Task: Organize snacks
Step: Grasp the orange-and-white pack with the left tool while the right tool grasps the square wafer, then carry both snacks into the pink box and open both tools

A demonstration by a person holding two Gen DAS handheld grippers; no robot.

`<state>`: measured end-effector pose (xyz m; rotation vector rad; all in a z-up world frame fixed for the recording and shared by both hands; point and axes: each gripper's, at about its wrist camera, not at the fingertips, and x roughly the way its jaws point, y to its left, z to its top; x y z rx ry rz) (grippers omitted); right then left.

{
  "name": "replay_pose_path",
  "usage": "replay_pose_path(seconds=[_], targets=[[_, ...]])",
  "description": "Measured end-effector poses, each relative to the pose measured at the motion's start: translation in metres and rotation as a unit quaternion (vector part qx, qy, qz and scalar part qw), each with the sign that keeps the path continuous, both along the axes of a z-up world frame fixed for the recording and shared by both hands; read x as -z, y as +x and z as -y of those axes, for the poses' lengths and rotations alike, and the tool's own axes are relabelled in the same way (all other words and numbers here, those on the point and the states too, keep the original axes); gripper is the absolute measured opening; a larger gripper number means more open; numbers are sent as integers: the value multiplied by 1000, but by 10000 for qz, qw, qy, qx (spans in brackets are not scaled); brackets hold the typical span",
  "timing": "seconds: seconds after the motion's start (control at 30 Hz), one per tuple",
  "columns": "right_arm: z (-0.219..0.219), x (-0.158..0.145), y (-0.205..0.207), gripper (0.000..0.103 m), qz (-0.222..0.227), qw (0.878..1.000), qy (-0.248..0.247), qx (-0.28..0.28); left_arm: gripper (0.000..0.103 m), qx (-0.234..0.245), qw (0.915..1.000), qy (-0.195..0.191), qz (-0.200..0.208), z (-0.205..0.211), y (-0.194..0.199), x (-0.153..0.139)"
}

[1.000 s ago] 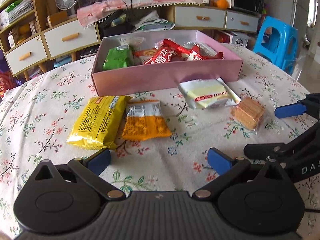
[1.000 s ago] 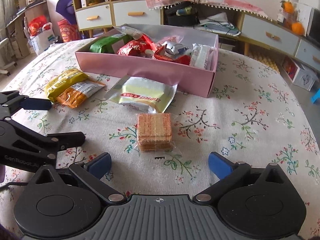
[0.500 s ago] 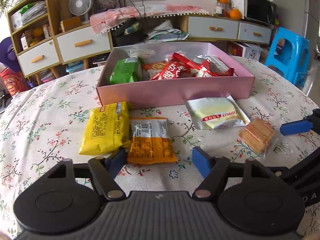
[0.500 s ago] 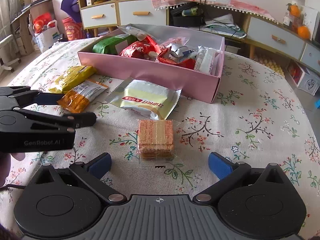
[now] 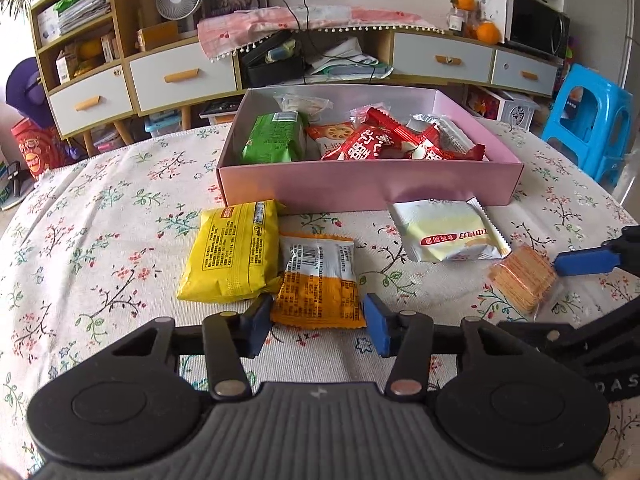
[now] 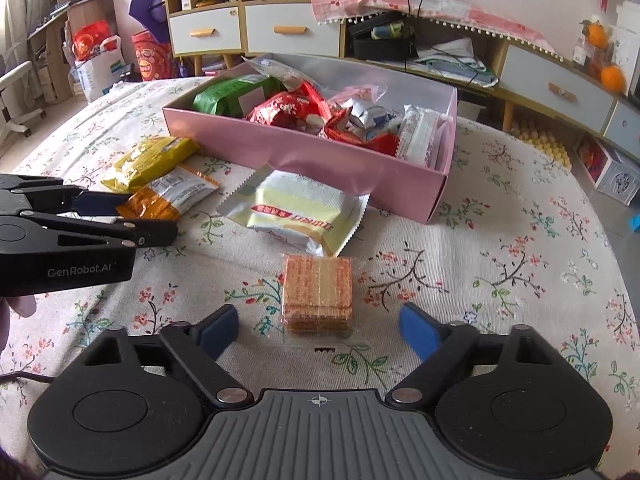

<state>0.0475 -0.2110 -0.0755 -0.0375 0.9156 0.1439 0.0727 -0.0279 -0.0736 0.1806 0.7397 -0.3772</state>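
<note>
Both grippers have gone from wide open to narrowing since a second ago, and neither hand has really shifted.

Going left to right: yellow packet [image 5: 230,256] lies flat on the tablecloth [image 5: 100,240], its right edge touching the orange packet [image 5: 318,280]. Left gripper [image 5: 316,326] has its jaws closing around the near end of that orange packet, pads right at the edges but not clearly squeezing yet. Then the pale yellow packet [image 5: 448,232] sits just in front of the pink box [image 5: 368,184], which already holds a bunch of snacks. Furthest right, the wafer pack [image 6: 318,292] sits between the right gripper's [image 6: 318,330] closing jaws, clear gaps both sides.

Worry: the left pad is right by the yellow packet, so it could drag that along. Wafers probably crack if squeezed hard, and the loose clear wrap might slip.
</note>
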Motion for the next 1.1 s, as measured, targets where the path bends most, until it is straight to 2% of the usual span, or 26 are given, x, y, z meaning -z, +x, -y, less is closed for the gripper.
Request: replay_pose_path(seconds=[0.37,0.47,0.7,0.83,0.9,1.0,1.1], targets=[[8,-4,1,43,42,9999,123,63,46,303,9990,-67,-310,-3,-17,-3],[7,-6,0,42,37,9999,135,51,47,341,9990,-19,-294,1,-17,-2],[7,-5,2,46,-16,9998,184,42,59,416,9989,17,-235,12,-13,0],[6,-5,3,46,-1,9999,162,49,59,428,9989,83,-179,16,-11,1],[7,-5,3,46,9,9998,168,55,56,410,9990,100,-163,16,-11,1],[7,-5,4,42,-11,9999,169,35,42,410,9989,113,-198,15,-9,-2],[6,-7,5,37,-49,9998,166,40,40,380,9987,-40,-350,11,-6,-6]])
